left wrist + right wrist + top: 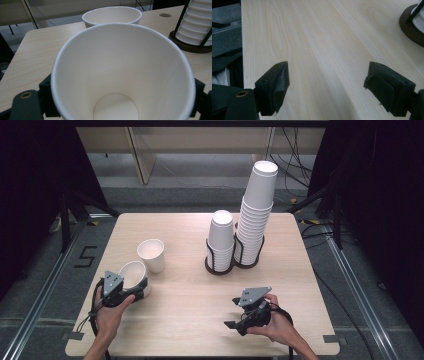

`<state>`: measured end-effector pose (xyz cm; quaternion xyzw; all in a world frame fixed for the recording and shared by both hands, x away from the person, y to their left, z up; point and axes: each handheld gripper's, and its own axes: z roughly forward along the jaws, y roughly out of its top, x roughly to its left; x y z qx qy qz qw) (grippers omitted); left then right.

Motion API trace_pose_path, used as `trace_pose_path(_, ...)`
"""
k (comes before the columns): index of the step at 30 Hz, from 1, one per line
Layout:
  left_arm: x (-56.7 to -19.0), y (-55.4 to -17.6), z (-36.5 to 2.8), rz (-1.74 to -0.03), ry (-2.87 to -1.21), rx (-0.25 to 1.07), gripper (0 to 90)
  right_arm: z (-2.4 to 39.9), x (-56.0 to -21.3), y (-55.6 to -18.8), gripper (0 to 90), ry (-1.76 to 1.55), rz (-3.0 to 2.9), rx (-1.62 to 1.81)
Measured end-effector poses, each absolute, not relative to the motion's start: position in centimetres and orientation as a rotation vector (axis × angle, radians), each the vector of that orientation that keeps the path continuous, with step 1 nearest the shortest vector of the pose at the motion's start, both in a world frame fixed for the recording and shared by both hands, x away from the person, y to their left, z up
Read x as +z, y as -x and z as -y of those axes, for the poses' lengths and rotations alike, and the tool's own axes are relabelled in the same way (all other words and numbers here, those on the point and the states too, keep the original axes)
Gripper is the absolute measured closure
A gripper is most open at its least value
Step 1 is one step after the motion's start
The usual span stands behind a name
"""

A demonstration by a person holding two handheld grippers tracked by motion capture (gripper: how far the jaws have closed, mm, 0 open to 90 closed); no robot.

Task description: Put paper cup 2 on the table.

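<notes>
Between left gripper (131, 287) jaws, paper cup (122, 75) upright, mouth up

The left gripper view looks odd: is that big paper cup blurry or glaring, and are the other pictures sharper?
Left gripper view: the held paper cup looms large, soft-edged, evenly lit, no glare. Right gripper view: near jaws slightly soft, table grain clear. High view: table bright, surroundings dark.

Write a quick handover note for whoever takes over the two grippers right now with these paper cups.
Left gripper: shut on held cup, at the table's left front.
Right gripper: open, empty, over bare table.
Loose cup: upright just behind the held one.
Short stack and tall stack: in the black holder at the back.
Done: one cup gripped.
Left: probably nest it with the loose cup or a stack.
</notes>
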<state>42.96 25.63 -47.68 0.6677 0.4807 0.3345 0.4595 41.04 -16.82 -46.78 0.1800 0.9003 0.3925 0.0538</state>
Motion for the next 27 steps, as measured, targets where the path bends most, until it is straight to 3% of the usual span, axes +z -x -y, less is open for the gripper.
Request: trace_pose_path(27,-49.4,-45.8,-26.8,-1.201,-1.652,0.868,12.5,16.8,-46.9,-41.0,19.6,-0.547,-2.743,1.195)
